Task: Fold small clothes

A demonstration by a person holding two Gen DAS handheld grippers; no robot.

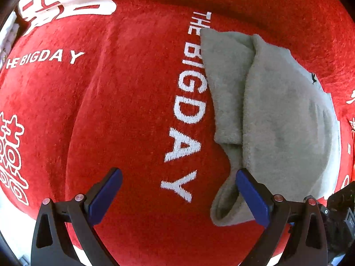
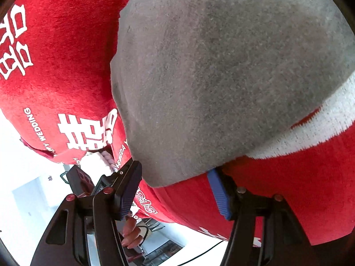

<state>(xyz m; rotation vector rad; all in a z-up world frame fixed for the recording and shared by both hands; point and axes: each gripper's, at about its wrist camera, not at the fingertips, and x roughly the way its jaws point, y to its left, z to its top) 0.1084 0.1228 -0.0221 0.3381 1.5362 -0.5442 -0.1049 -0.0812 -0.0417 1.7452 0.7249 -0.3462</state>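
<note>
A small grey fleece garment lies partly folded on a red cloth printed with white "THE BIG DAY" lettering. My left gripper is open and empty just above the red cloth; its right finger rests at the garment's near left corner. In the right wrist view the grey garment fills the frame, with a white band at its right edge. My right gripper is open at the garment's near edge, which lies between the fingers.
The red cloth drapes over a table edge in the right wrist view, with white floor and a black cable below. The other handheld gripper and a hand show at lower left.
</note>
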